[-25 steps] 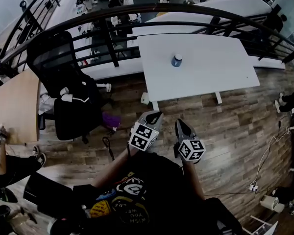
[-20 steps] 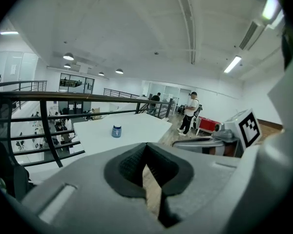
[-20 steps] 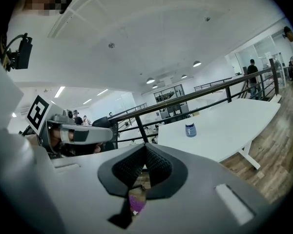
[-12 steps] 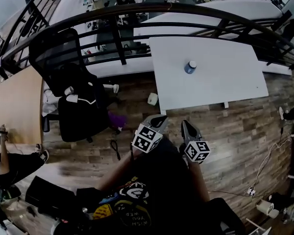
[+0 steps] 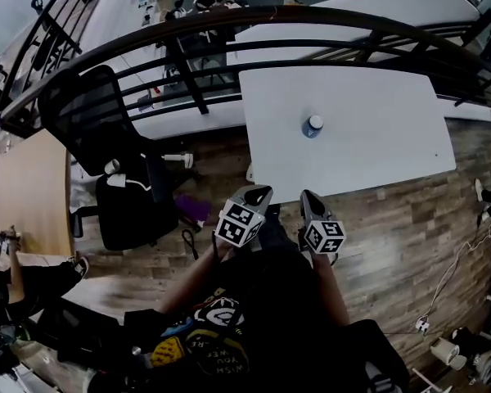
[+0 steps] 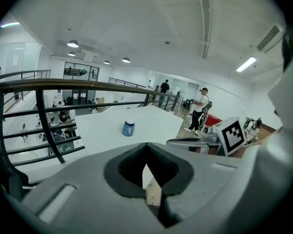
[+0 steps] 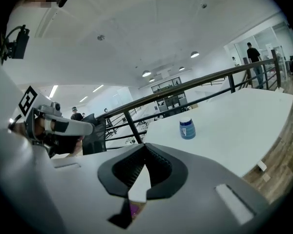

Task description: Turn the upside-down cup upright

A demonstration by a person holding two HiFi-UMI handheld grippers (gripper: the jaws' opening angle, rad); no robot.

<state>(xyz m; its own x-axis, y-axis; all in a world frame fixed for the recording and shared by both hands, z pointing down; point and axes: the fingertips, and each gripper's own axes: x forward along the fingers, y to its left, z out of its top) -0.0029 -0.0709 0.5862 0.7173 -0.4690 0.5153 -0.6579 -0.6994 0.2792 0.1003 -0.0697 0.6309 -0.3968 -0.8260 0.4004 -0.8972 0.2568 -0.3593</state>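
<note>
cup (image 5: pixel 313 126) | blue, white base up | inverted | on white table (image 5: pixel 376 137)

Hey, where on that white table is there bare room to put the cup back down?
Nearly all of the table is bare: wide patches right of the cup, left of it, and toward the near edge. The only tight side is the far edge, along the railing.

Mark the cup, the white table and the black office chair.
cup (image 5: pixel 313 127): head view, middle of its body.
white table (image 5: pixel 376 142): head view, bare top to the right of the cup.
black office chair (image 5: pixel 86 115): head view, on its backrest.
</note>
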